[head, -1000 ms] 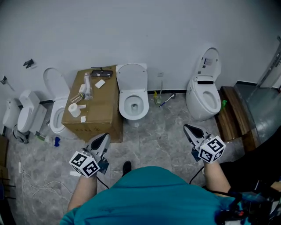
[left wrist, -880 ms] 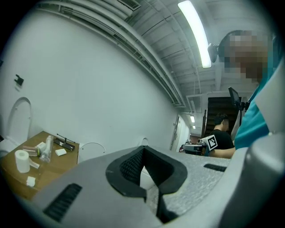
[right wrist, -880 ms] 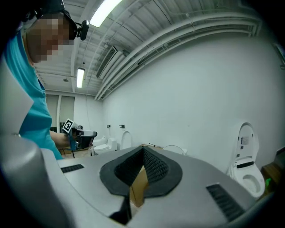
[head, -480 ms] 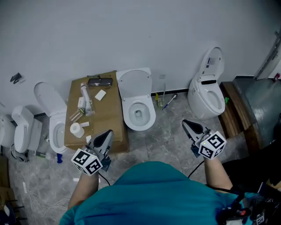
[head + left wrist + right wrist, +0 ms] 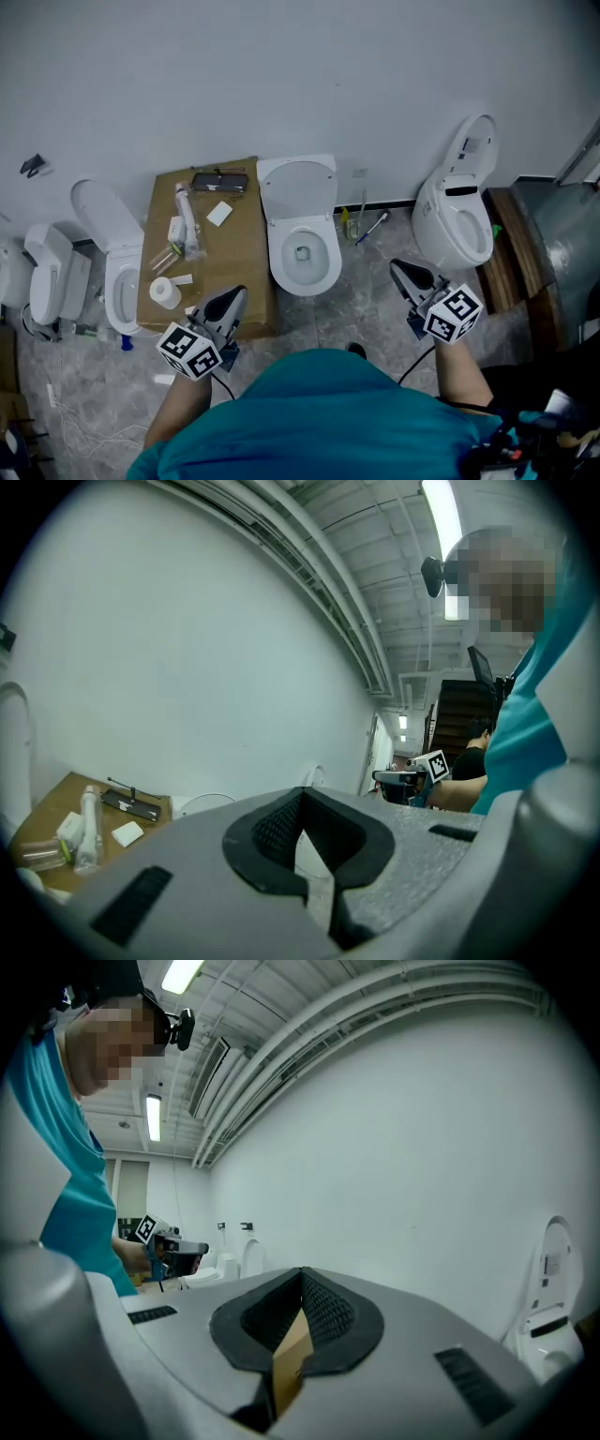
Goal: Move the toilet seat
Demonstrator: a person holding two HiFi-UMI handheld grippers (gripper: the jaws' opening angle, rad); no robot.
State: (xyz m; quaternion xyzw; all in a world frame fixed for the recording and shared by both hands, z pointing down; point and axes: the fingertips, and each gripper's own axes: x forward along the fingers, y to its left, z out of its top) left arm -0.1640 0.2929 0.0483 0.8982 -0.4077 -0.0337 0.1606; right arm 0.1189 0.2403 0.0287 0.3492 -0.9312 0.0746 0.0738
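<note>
A person in a teal top stands on the grey stone floor [image 5: 370, 309] facing a white wall lined with toilets, a gripper in each hand. The toilet seat [image 5: 298, 185] belongs to the middle toilet [image 5: 305, 255], straight ahead of the person. It stands raised behind the open bowl and leans back to the wall; lid and ring cannot be told apart from here. The left gripper [image 5: 236, 293] hangs over the near edge of a cardboard box [image 5: 234, 248] just left of that toilet. Its fingers [image 5: 272, 832] are closed together with nothing between them. The right gripper [image 5: 398, 270] is held over the bare floor between the middle toilet and the right-hand toilet [image 5: 457, 225], whose lid is also up. Its fingers [image 5: 328, 1312] are likewise pressed together and empty; only a brown strip of cardboard shows through the notch behind them. Both grippers are well apart from the seat. On the box lie a toilet roll [image 5: 165, 292], a white tube [image 5: 185, 211], a small white block [image 5: 219, 214] and a black device [image 5: 220, 180] at the far edge. Left of the box stands another toilet [image 5: 117, 281] with its lid raised. A brush [image 5: 372, 227] and a yellow bottle [image 5: 346, 223] sit at the wall between the middle and right-hand toilets.
</note>
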